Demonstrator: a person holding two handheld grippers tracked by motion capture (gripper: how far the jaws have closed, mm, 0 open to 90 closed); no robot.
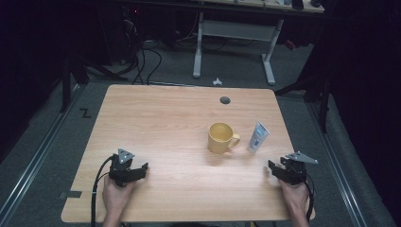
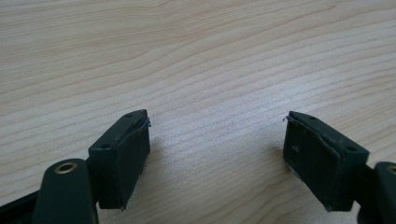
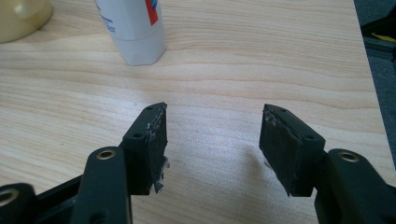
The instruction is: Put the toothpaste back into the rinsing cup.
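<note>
Fingers (image 3: pixel 156 135) apart — tube (image 3: pixel 133 28) label print unreadable.

Bare light wooden table (image 1: pixel 156 123) ahead of left gripper (image 1: pixel 137 171). Right gripper (image 1: pixel 275 169) faces the upright white plastic tube (image 1: pixel 257 136), yellow ceramic mug (image 1: pixel 221 137) just beside it; narrow gap between them.
</note>
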